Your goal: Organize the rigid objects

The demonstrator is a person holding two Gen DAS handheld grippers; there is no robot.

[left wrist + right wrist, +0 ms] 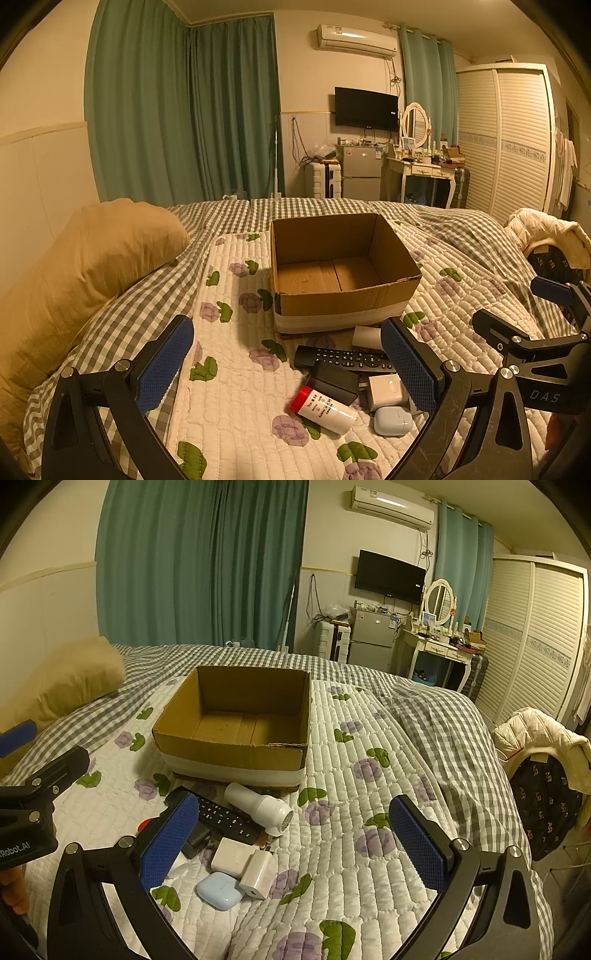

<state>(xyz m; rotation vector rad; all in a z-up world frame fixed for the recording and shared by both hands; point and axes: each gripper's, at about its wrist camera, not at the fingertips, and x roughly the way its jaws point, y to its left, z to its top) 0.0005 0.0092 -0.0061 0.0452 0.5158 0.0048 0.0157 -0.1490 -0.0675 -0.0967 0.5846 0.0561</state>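
An open cardboard box (343, 299) (236, 755) stands empty on the floral quilt. In front of it lies a pile: a black remote (343, 358) (225, 816), a white bottle with a red cap (323, 410), a black block (332, 382), a white adapter (386, 391) (231, 856), a white charger plug (258, 875), a pale blue earbud case (392, 421) (220, 890) and a white lint shaver (260, 806). My left gripper (288, 369) is open above the pile. My right gripper (295, 843) is open, right of the pile.
A tan pillow (85, 273) lies at the left on the checked bedding (443, 716). A chair with a white jacket and dark backpack (543, 775) stands at the bed's right edge. A dresser, fridge and wardrobe stand beyond the bed.
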